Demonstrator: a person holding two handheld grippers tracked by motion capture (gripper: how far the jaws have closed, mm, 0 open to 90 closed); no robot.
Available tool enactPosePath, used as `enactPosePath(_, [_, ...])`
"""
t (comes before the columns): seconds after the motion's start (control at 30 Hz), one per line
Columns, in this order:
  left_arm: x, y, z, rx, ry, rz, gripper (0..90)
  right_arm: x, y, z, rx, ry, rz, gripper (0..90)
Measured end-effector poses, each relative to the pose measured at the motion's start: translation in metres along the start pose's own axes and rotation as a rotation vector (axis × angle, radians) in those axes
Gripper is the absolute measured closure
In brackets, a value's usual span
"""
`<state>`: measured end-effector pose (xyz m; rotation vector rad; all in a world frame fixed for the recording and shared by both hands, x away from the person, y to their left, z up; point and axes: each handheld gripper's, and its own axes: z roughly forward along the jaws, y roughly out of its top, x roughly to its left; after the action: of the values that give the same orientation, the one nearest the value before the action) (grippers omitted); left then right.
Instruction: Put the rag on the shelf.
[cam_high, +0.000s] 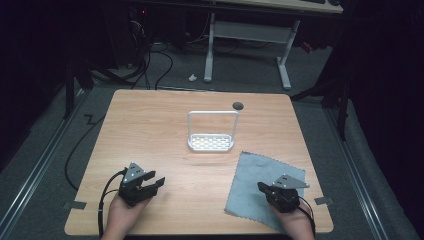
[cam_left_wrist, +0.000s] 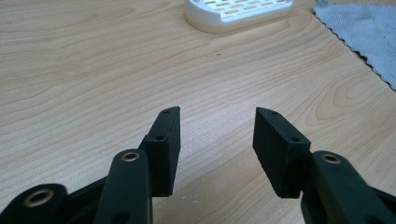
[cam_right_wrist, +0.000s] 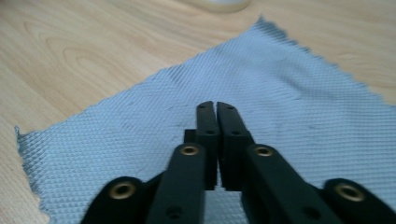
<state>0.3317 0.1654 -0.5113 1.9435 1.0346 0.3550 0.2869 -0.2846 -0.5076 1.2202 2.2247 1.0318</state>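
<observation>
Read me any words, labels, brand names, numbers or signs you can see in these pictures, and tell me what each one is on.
None: no readable text in these pictures.
Grey cloth: woven texture, no label.
White rack: slotted base, no marking.
Wooden table: bare grain.
Left tongs and right tongs: black, with brass rivets, no lettering.
Small red lights glow in the dark background; too small to tell whether they are signs.

Left gripper (cam_left_wrist: 217, 122) gaping over bare wooden table (cam_left_wrist: 93, 70), nothing between jaws; beyond it, white slotted rack (cam_left_wrist: 236, 11); right of rack, grey cloth (cam_left_wrist: 369, 35).
</observation>
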Motion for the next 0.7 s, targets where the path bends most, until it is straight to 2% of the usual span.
enactPosePath(0.17, [-0.002,0.0,-0.001,-0.009,-0.003,0.003,49.6,0.015,0.007,0.017,0.06,0.034,-0.064,90.0])
enactPosePath(0.37, [-0.002,-0.001,-0.001,-0.008,-0.007,0.016,48.5,0.023,0.007,0.029,0.107,0.056,-0.089,90.0])
enactPosePath(0.57, [-0.004,-0.002,0.002,-0.006,-0.01,0.013,49.4,0.028,0.007,0.032,0.103,0.116,-0.105,90.0])
enactPosePath(0.7, [-0.01,0.001,0.003,-0.005,-0.029,0.011,49.6,0.043,0.009,0.035,0.102,0.163,-0.165,90.0])
